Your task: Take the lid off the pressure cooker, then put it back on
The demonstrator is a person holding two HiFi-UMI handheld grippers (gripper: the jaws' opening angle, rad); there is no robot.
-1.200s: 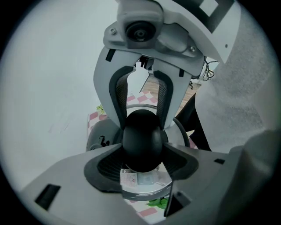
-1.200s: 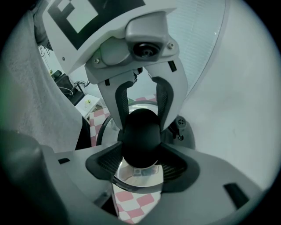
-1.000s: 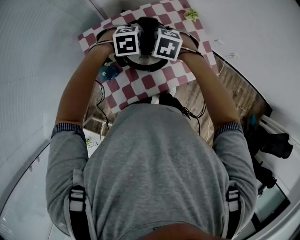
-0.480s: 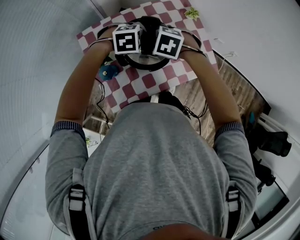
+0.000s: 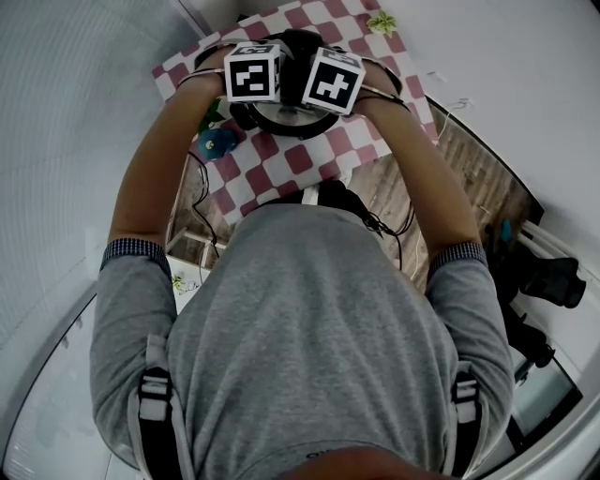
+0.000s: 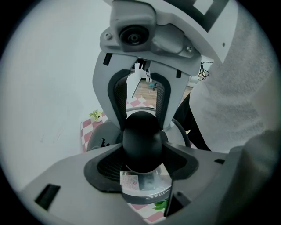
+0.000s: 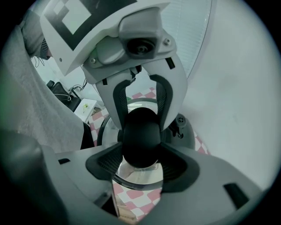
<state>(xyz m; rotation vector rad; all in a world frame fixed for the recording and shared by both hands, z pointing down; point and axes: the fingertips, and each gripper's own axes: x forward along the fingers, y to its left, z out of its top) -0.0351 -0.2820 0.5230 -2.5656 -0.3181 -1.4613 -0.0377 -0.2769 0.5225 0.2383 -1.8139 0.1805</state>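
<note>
The lid's round black knob [image 6: 141, 140] [image 7: 139, 139] sits squeezed between both grippers from opposite sides. My left gripper [image 6: 141, 147] is shut on it, dark pads against its flanks. My right gripper [image 7: 139, 145] is shut on it too. Each view shows the other gripper's grey fingers [image 6: 120, 103] [image 7: 163, 103] pressed on the knob's far side. Under the knob lies the glass lid [image 6: 147, 186] [image 7: 136, 176] with a metal rim. A grey cooker part [image 6: 99, 134] [image 7: 189, 137] shows beyond it. Whether the lid rests on the cooker is hidden. From the head view, the two marker cubes [image 5: 253, 73] [image 5: 335, 82] cover the knob.
A red-and-white checked cloth [image 5: 300, 164] covers the small table. A green sprig [image 5: 382, 25] lies at its far corner and a blue-green object [image 5: 217, 142] at its left edge. Black cables [image 5: 349, 202] hang at the near edge, over wooden floor [image 5: 469, 159].
The two marker cubes have rolled slightly and sit a touch higher in the head view. Both grippers remain around the knob.
</note>
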